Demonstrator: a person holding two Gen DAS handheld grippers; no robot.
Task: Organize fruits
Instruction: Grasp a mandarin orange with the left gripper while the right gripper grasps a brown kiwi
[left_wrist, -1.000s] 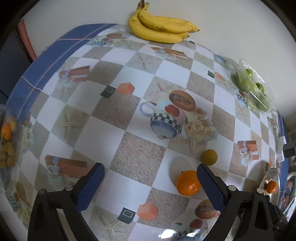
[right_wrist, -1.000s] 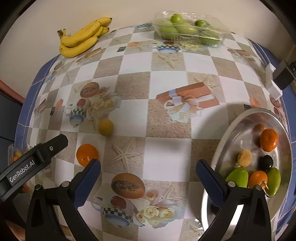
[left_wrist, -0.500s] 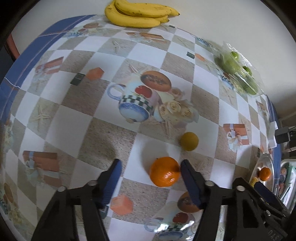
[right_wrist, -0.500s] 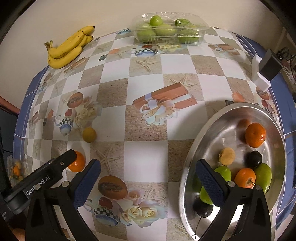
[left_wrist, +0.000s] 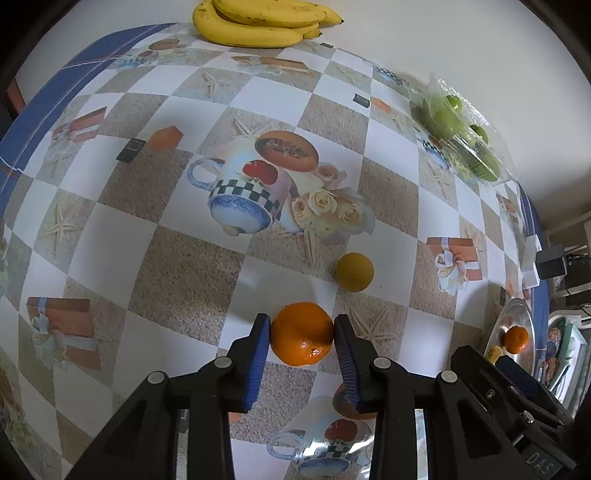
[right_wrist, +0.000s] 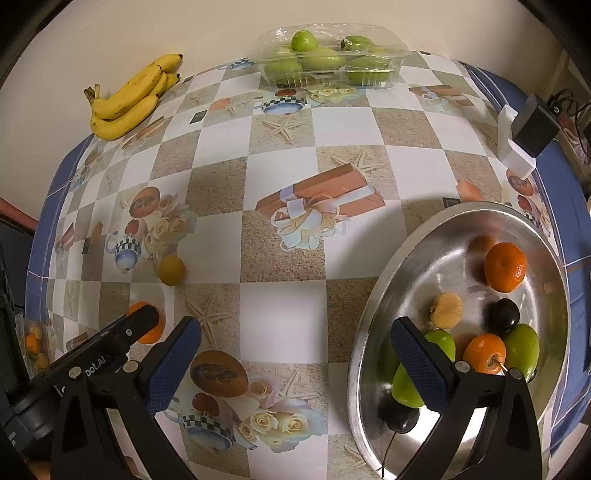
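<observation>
1. While its jaws are closing, the left tool (left_wrist: 302, 334) has its blue pads at both sides of the round orange mandarin (left_wrist: 301, 333), which sits on the checked-cloth table (left_wrist: 177, 266).
2. The right tool (right_wrist: 295, 354) hangs wide and empty beside the oval steel dish (right_wrist: 436, 251).
3. Risk, as I judge it: a round, smooth fruit could squirt out or roll if the pads grip off-centre, or bruise if squeezed hard.
4. Count: one small yellow round fruit (left_wrist: 354, 271) loose nearby; one bunch of yellow bananas (right_wrist: 129, 99); one clear plastic punnet of green fruit (right_wrist: 332, 59); about eight fruits in the dish.
</observation>
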